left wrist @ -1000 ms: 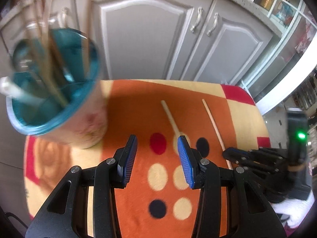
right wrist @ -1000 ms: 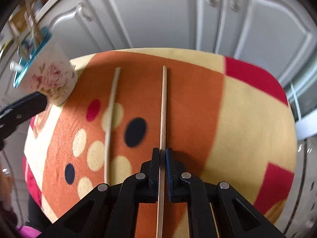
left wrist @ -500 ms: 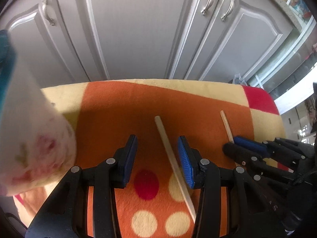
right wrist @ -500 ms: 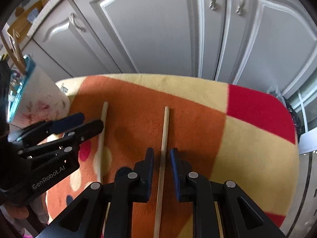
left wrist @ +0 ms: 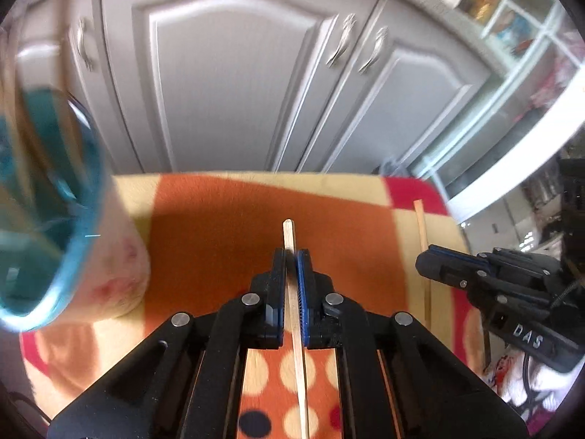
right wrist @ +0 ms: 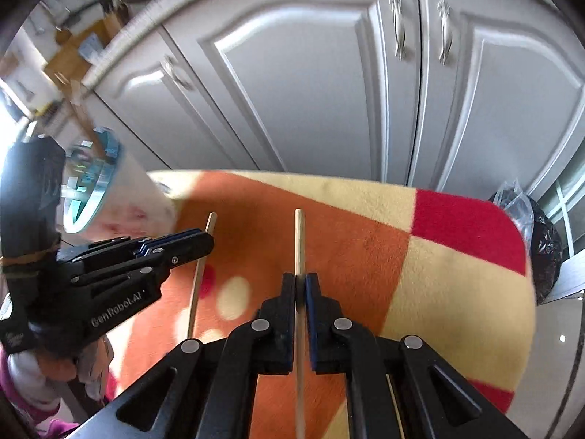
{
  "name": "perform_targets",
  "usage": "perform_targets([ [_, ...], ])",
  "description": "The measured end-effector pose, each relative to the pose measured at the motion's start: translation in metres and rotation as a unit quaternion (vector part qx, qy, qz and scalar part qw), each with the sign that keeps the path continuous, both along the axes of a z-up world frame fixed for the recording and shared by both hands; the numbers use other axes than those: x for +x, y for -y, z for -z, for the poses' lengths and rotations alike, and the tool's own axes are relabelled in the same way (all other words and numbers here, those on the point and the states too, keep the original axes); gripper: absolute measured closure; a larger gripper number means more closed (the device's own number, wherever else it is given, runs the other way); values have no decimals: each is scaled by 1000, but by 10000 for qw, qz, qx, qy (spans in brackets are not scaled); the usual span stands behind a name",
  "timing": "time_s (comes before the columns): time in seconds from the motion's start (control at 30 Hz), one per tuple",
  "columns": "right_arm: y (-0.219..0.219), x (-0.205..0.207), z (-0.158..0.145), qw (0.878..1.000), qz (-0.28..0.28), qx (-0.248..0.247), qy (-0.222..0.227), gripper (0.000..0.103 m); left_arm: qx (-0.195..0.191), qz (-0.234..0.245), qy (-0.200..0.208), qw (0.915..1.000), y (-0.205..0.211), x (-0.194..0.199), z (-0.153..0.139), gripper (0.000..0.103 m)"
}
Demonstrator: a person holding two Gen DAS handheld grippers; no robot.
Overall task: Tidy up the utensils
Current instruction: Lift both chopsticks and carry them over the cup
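Observation:
Two wooden chopsticks are each held in a gripper over the orange spotted cloth (left wrist: 219, 226). My left gripper (left wrist: 291, 256) has its jaws closing tight on the left chopstick (left wrist: 288, 230), whose tip sticks out past the blue pads. My right gripper (right wrist: 299, 280) likewise has its jaws closing onto the right chopstick (right wrist: 299, 237). The floral cup with a teal rim (left wrist: 120, 274) stands at the left and is blurred. In the right wrist view the left gripper (right wrist: 203, 241) sits just right of the cup (right wrist: 135, 205). The right gripper (left wrist: 435, 259) shows at the right of the left wrist view.
The cloth (right wrist: 457, 292) covers a small table with a rounded far edge. Grey cabinet doors (right wrist: 310, 91) stand close behind it. A black bag (right wrist: 541, 241) sits on the floor at the right. A sleeve shows at the lower left of the right wrist view.
My left gripper moved over the left chopstick and shut on it. My right gripper briefly loosened, then shut again on its chopstick and rose.

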State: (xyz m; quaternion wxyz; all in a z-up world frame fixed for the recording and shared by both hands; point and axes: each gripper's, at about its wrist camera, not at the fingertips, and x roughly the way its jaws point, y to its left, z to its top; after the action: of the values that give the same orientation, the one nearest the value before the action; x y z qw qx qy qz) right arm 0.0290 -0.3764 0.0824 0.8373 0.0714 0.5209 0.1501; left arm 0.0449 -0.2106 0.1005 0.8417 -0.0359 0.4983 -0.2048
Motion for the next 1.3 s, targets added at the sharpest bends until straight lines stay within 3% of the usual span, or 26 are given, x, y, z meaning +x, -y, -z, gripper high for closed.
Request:
perform_targets([
  [0.23,-9,-55,-67,9973,-81,211,701,98,-334,219,597,9974,-26,-45,-59,99],
  [0.47,-28,-88,-96,9946,-218,130,1007,98,-427,269,911,9946,-60,-85,-93,99],
  [0.8,-57,-91,-141,9873,-547,35,1493,98,-609,35,1281,9899,-101,-100,-145,99],
  [1.0,-80,-83,-174,9801,-795,-12,1820,98,-668,-116,1641,9841,-130,-100,-195,99],
  [1.3,-116,-58,-220,9691,-1108,-29,2202,98,-484,-357,2117,9755,-168,-90,-250,99],
])
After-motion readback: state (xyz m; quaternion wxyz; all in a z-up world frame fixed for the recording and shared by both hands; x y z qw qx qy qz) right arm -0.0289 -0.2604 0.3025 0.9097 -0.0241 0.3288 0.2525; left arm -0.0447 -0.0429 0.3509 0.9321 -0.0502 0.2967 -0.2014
